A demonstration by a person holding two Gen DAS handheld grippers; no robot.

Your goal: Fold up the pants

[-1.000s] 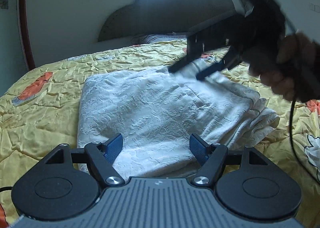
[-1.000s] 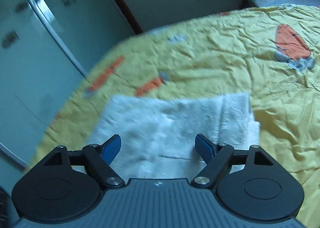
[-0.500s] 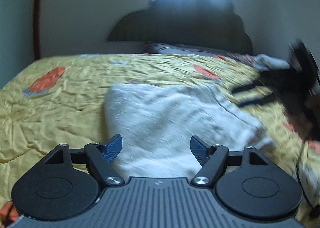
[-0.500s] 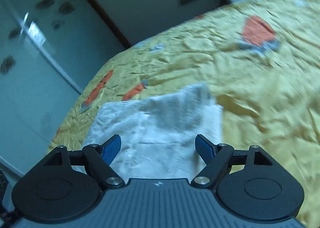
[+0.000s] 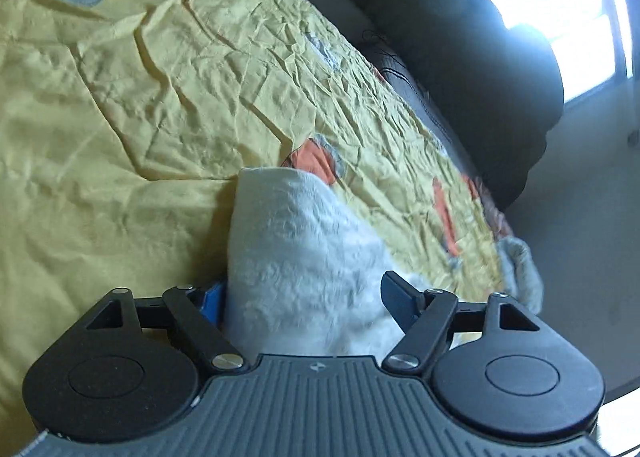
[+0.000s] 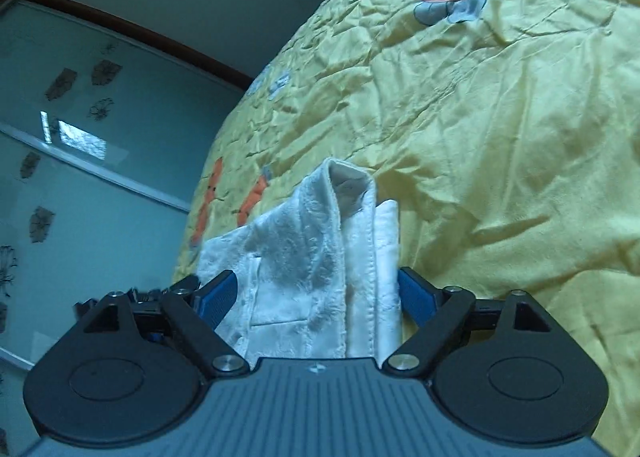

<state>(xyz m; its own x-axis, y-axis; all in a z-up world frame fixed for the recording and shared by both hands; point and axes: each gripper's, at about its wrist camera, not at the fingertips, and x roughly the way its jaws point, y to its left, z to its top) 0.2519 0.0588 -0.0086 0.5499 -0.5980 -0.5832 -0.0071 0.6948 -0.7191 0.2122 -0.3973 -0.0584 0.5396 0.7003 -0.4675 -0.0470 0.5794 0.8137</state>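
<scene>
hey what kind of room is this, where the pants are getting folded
Most likely a bedroom. White pants lie on a bed with a yellow bedspread, a dark scalloped headboard under a window, and patterned sliding doors, probably a wardrobe.

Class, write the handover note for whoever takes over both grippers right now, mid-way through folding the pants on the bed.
Left gripper: open, fingers either side of the white textured folded pants; no pinch.
Right gripper: open, straddling the pants' layered seamed edge.
Pants lie on the wrinkled yellow bedspread.
Done: pants already folded into several layers.
Left: probably close both grippers on the bundle and make the next fold.
</scene>
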